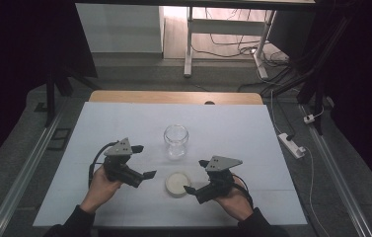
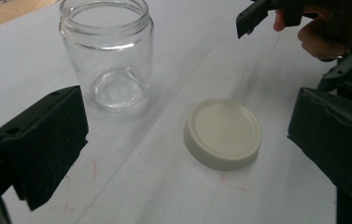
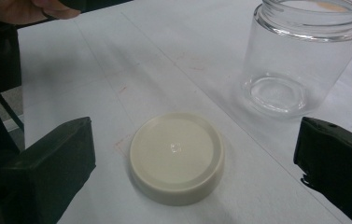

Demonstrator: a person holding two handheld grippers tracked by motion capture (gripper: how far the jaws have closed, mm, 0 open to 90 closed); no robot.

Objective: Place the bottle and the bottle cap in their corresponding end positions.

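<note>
Nearest the person, two forearms in dark sleeves are seen entering the high view from the bottom edge. The left hand-held gripper [image 1: 143, 162] is held at about 8 o'clock from the middle of the white-covered surface [image 1: 233, 123], its black jaws spread apart and nothing between them. The right hand-held gripper [image 1: 196, 177] is held at about 5 o'clock, its jaws likewise spread wide and nothing gripped; a grey three-cornered plate is carried on top of each.

Between the two, a round cream-coloured plastic lid [image 1: 177, 182] is laid flat on the surface, top side up, just beside the lower jaw of the right hand-held gripper but not touched by it. In the right gripper view the lid [image 3: 177, 157] is framed between the two open jaws, with bare surface on either side. In the left gripper view it [image 2: 222, 133] is seen nearer the right-hand jaw.

Farther off, at 12 o'clock from the lid, a clear glass jar [image 1: 176, 140] is stood upright and uncapped, apart from the lid. Its threaded mouth [image 2: 106, 16] is seen open, and nothing is seen inside.
</note>
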